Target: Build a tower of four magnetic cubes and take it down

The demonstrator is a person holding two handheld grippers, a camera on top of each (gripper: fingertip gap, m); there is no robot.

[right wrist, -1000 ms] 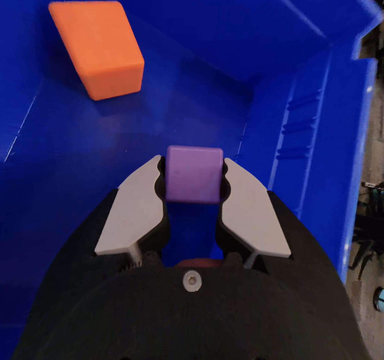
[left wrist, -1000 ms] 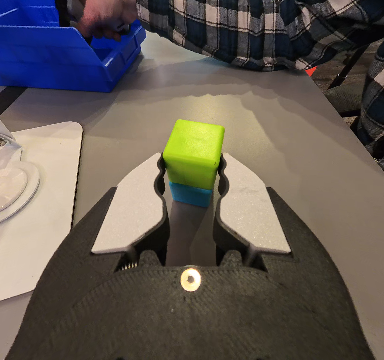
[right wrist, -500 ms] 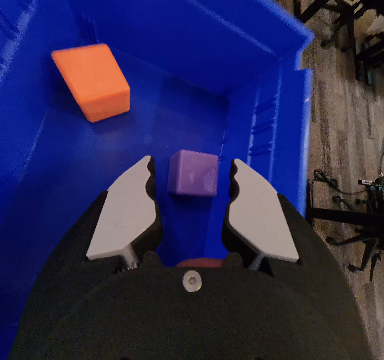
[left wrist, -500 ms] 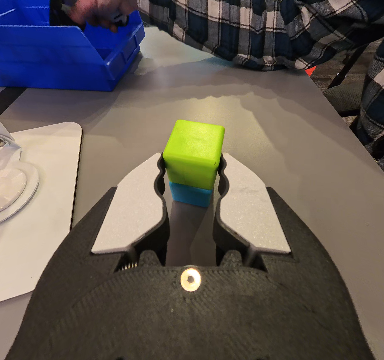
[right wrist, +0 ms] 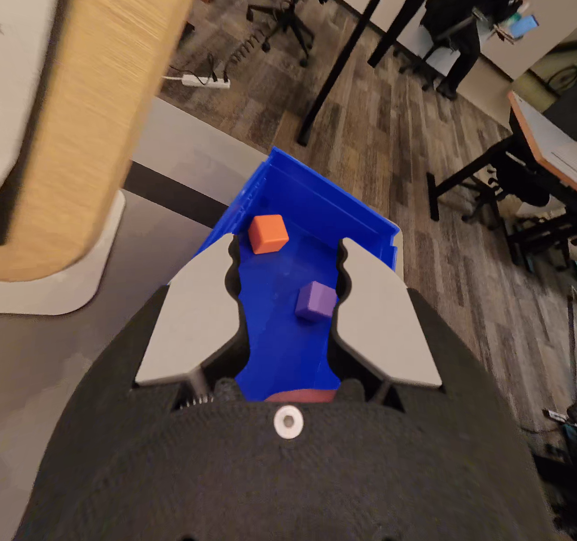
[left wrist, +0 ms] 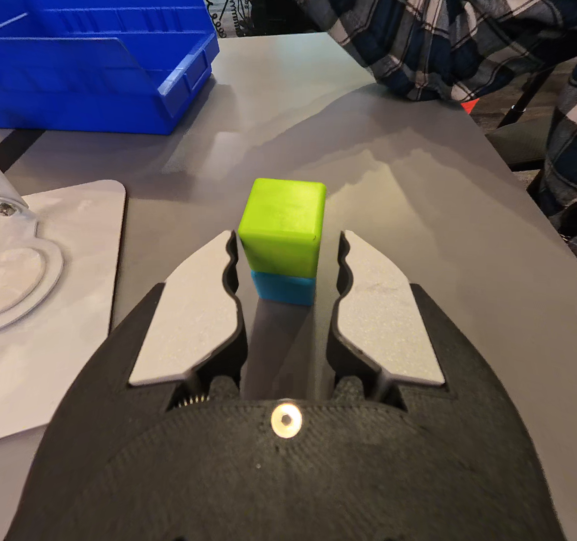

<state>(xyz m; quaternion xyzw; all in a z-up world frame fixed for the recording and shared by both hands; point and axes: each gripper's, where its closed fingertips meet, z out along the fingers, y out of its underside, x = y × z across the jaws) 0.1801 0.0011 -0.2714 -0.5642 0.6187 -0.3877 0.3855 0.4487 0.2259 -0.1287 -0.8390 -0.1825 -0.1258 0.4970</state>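
A lime green cube (left wrist: 282, 232) stands on a light blue cube (left wrist: 282, 288) on the grey table (left wrist: 406, 245). My left gripper (left wrist: 285, 239) is open, with a finger on each side of the green cube and a gap on both sides. My right gripper (right wrist: 285, 242) is open and empty, high above the blue bin (right wrist: 281, 323). An orange cube (right wrist: 268, 234) and a purple cube (right wrist: 313, 299) lie on the bin's floor. The bin also shows in the left wrist view (left wrist: 93, 58) at the far left of the table.
A white board (left wrist: 62, 276) with a clear plastic piece lies on the table's left side. A person's plaid sleeve (left wrist: 437, 33) hangs over the table's far right. A tan and white panel (right wrist: 78, 89) stands left of the bin. Chairs and table legs stand on the wood floor (right wrist: 406, 151). My hands' fingertips stand some 40 cm from each other. My right gripper is the nearer one to the purple cube (right wrist: 313, 299): about 20 cm, against 45 cm.
My right gripper let go of the purple cube in the bin and rose high above it. My left gripper opened off the green cube. The hand left the bin.
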